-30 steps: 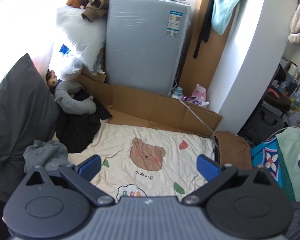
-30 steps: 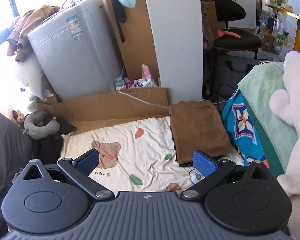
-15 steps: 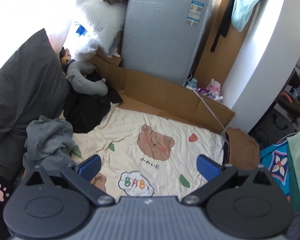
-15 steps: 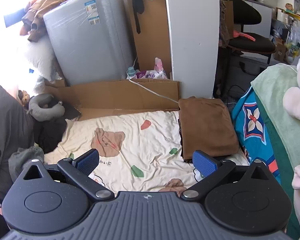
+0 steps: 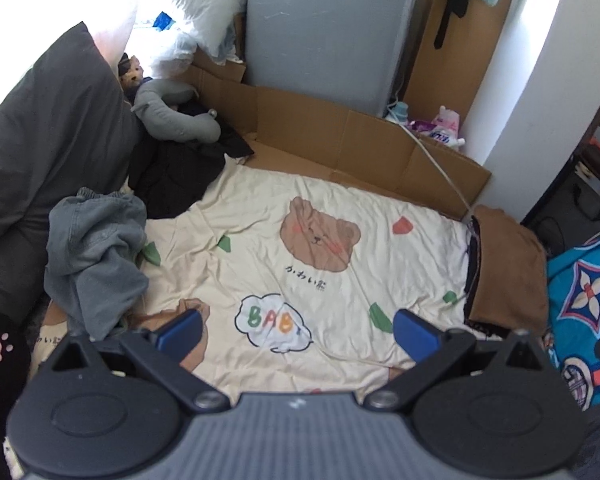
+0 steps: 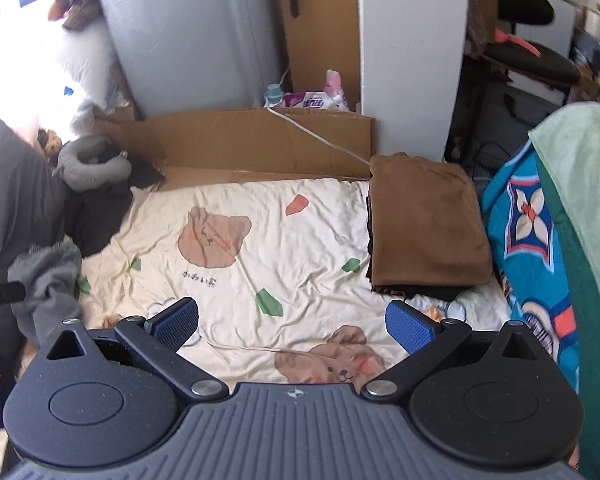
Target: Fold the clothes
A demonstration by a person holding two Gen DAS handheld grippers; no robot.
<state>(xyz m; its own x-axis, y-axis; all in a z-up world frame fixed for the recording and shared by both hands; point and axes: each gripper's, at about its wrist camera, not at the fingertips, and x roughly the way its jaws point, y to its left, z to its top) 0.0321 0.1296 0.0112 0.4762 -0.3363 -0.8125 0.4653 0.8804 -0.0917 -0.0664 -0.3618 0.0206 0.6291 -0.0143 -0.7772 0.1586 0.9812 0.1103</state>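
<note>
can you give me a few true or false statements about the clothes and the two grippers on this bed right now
1. The left gripper is open and holds nothing. True.
2. The crumpled grey garment lies folded flat on the brown stack. False: it sits bunched up at the left edge of the bear-print sheet, far from the stack.
3. The folded brown garment lies on top of darker folded items at the right side of the sheet. True.
4. The right gripper is shut on the sheet. False: its jaws stand wide apart and grip nothing.
5. A grey neck pillow lies near the black clothes at the far left. True.
</note>
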